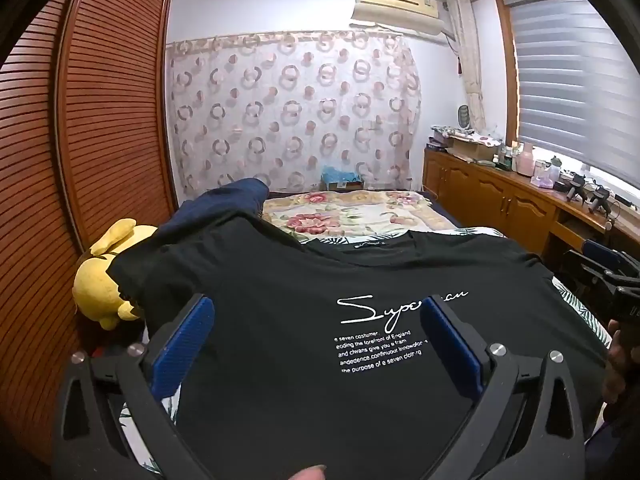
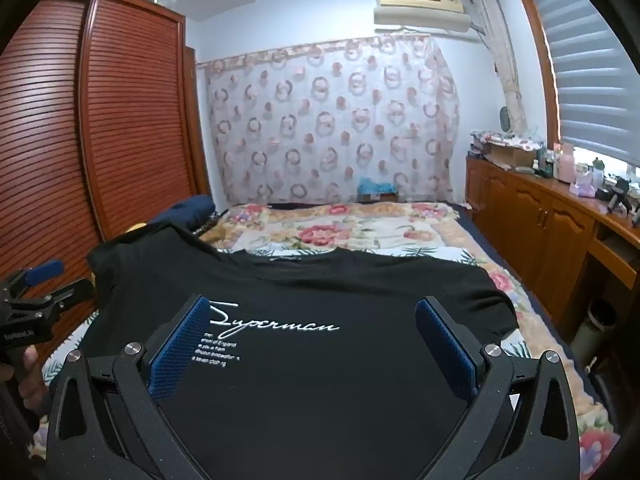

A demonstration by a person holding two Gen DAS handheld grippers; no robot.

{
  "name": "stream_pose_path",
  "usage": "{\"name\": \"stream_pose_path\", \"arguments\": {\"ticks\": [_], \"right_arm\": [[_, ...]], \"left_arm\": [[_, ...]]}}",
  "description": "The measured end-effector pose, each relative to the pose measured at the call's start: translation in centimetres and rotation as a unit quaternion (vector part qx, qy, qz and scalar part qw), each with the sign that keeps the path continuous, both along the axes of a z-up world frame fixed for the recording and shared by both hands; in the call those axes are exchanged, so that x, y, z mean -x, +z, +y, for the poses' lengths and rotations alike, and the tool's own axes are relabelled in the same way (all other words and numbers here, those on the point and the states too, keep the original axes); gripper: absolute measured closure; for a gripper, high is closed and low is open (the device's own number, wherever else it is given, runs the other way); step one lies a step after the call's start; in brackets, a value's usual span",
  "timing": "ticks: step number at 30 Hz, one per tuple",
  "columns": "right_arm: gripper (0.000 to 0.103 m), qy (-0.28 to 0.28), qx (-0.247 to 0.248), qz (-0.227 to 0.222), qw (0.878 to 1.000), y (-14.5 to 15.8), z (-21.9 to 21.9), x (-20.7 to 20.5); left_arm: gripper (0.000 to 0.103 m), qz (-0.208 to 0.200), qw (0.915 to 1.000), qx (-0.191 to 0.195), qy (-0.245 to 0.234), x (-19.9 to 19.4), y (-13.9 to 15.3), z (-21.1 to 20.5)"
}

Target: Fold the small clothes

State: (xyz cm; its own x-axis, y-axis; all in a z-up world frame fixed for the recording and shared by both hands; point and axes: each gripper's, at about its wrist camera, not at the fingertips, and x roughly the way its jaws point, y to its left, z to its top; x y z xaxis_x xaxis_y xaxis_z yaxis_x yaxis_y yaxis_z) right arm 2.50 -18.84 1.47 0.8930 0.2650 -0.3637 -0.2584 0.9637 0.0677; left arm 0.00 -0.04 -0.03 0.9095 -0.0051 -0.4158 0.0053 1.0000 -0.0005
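Both grippers stand with their jaws spread wide and nothing between the blue pads: the left gripper [image 1: 316,312] and the right gripper [image 2: 312,316] hang side by side above a black T-shirt [image 1: 280,320], tipped a little downward. That T-shirt lies spread out, front up, on the near end of a bed [image 2: 560,360], its white script print [image 2: 276,322] readable and its collar toward the far end. One sleeve rides up over a dark blue cloth heap [image 1: 224,208] at the left edge, next to a yellow plush toy [image 1: 100,276]. A floral blanket [image 2: 340,224] covers the bed beyond the shirt. A slatted wooden wardrobe [image 2: 132,120] fills the left wall, a ring-patterned curtain [image 2: 332,120] hangs at the back under an air conditioner [image 2: 420,8], and a low wooden cabinet [image 2: 532,220] with small clutter runs below the blinded window [image 2: 592,80].
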Motion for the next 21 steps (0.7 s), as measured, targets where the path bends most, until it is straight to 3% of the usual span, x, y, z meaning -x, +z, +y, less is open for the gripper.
{"name": "stream_pose_path", "arguments": {"ticks": [21], "right_arm": [[0.000,0.001,0.008,0.002,1.000,-0.13,0.11,0.14]], "left_arm": [[0.000,0.002,1.0000,0.005,0.000,0.03,0.02,0.05]]}}
